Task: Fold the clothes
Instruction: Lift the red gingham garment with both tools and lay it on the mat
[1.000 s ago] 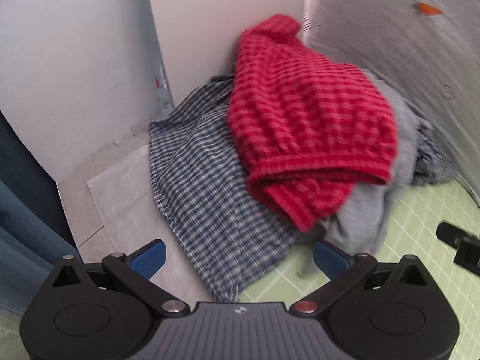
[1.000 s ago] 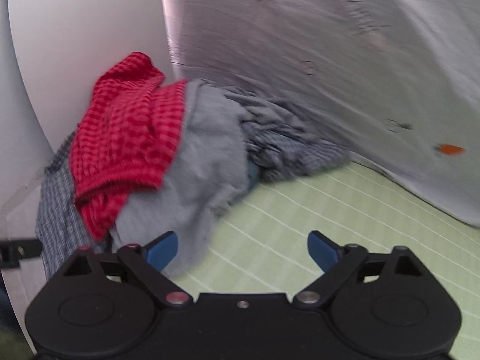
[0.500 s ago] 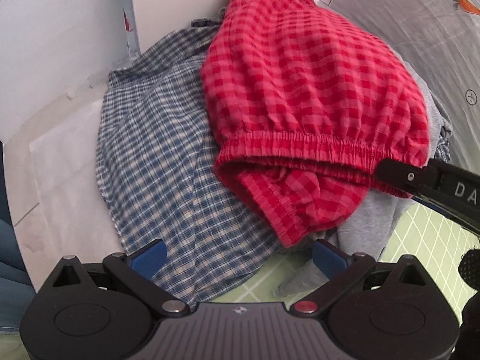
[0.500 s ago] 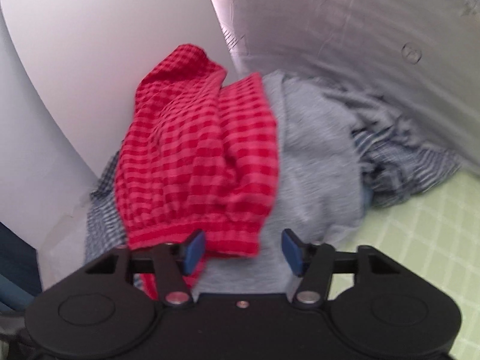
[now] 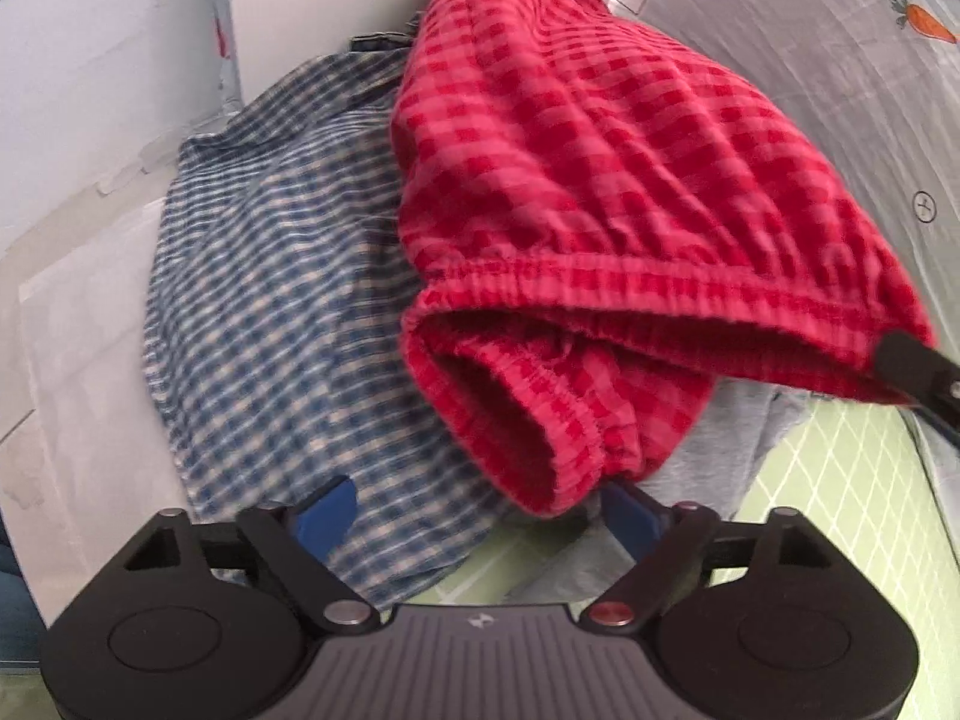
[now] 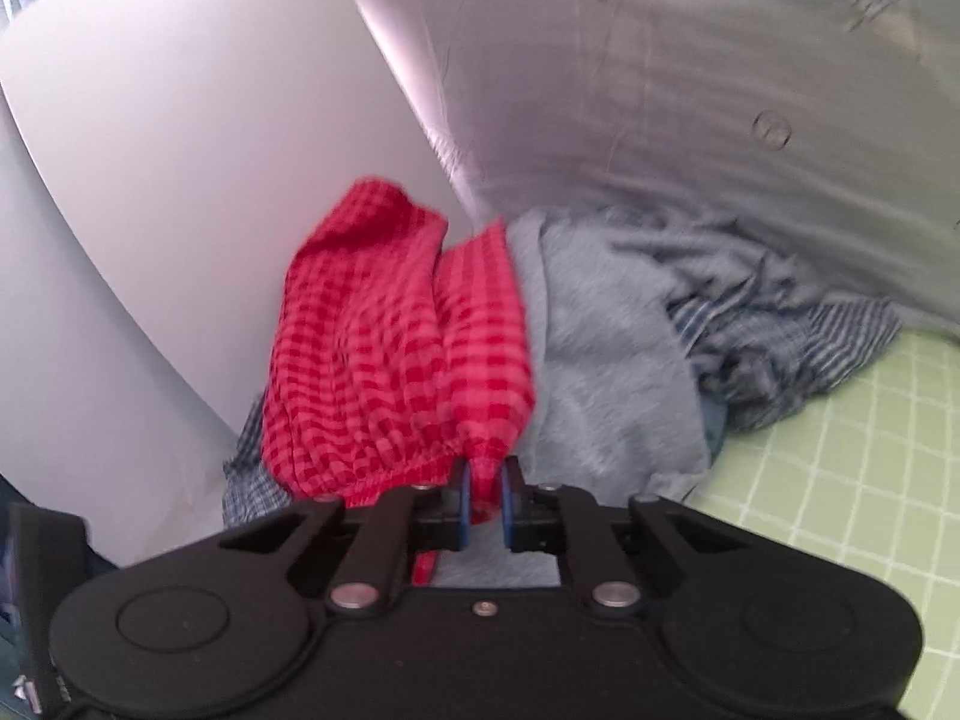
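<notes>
Right gripper (image 6: 483, 501) pinched on red gingham shorts (image 5: 600, 192) waistband corner — soft, light, floppy. Left gripper (image 5: 474, 510) wide open, empty — take opposite waistband end.

The elastic waistband of the red checked shorts (image 6: 402, 360) is pinched by the right gripper (image 6: 483, 501), beside a grey garment (image 6: 606, 372).

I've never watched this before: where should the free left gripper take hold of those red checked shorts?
Best guess: the elastic waistband of the red checked shorts, at its left corner, approached from below and in front. The right gripper already pinches the opposite end, and the band gapes toward the open left gripper, offering a firm gathered edge.
</notes>
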A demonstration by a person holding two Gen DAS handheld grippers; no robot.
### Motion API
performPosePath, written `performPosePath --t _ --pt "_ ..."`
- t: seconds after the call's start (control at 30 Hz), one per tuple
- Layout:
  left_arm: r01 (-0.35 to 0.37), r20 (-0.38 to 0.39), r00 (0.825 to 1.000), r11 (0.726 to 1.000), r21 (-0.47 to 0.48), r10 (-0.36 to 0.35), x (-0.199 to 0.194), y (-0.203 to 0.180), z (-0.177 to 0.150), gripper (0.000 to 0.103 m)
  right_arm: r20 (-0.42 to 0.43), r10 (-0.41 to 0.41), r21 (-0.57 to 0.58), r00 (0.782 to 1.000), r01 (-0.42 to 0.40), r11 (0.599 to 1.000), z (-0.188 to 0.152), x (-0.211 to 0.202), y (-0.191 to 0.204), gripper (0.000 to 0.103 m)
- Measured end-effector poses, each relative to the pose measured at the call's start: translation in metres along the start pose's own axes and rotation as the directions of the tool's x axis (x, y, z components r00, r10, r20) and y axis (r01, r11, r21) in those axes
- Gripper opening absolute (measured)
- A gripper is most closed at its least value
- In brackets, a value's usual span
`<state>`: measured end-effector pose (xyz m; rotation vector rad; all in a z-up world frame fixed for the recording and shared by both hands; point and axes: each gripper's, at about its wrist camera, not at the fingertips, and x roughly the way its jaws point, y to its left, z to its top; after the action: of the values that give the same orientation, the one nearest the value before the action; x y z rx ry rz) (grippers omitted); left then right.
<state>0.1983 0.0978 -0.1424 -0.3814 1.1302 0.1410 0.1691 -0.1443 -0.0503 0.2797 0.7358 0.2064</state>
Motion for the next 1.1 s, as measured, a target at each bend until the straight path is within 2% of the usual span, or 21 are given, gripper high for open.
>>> performPosePath --t 0.07,0.13,0.17,0.23,0.3,0.4,0.53,0.7,0.9,1.0,1.1 --pt "0.013 -0.005 1.000 1.000 -0.010 -0.013 0.001 0.000 -0.001 0.071 0.031 -0.014 -0.003 0.999 0.014 1.000 0.001 -0.011 0.000 0.009" --pt "0.037 0.000 0.999 0.999 -0.018 -0.037 0.002 0.000 -0.001 0.053 0.045 -0.021 0.009 0.999 0.020 1.000 0.004 -0.018 -0.003 0.009" --pt "0.053 0.005 0.999 0.998 -0.022 -0.053 0.003 0.000 -0.001 0.048 0.052 -0.028 0.015 0.998 0.027 1.000 0.004 -0.021 -0.005 0.009" --pt "0.069 0.009 0.998 0.998 -0.013 -0.069 0.005 -0.001 -0.002 0.020 0.064 -0.052 0.016 0.997 0.051 0.999 0.003 -0.027 -0.010 0.009" --pt "0.057 0.015 0.998 0.998 0.005 -0.057 0.006 -0.004 -0.003 0.002 0.072 -0.076 0.024 0.995 0.074 0.997 0.001 -0.032 -0.016 0.009" --pt "0.041 0.056 0.998 0.999 0.032 -0.043 -0.002 -0.007 -0.008 0.000 0.083 -0.116 0.063 0.990 0.110 0.992 -0.003 -0.044 -0.032 0.009" --pt "0.054 0.096 0.993 0.994 0.097 -0.063 -0.020 -0.015 -0.016 0.000 0.105 -0.178 0.083 0.978 0.170 0.982 -0.013 -0.064 -0.053 0.009" --pt "0.081 0.103 0.990 0.981 0.173 -0.100 -0.037 -0.036 -0.035 0.000 0.121 -0.254 0.161 0.960 0.234 0.959 -0.034 -0.099 -0.091 0.009" --pt "0.101 0.094 0.987 0.952 0.290 -0.133 -0.058 -0.087 -0.085 0.000 0.104 -0.407 0.229 0.908 0.376 0.898 -0.076 -0.169 -0.155 0.009" --pt "0.107 0.068 0.988 0.934 0.340 -0.138 -0.062 -0.113 -0.120 0.000 0.040 -0.481 0.273 0.876 0.454 0.848 -0.114 -0.210 -0.199 0.009" --pt "0.118 0.019 0.990 0.909 0.399 -0.137 -0.064 -0.142 -0.168 0.001 -0.058 -0.556 0.315 0.829 0.544 0.778 -0.160 -0.254 -0.246 0.009"
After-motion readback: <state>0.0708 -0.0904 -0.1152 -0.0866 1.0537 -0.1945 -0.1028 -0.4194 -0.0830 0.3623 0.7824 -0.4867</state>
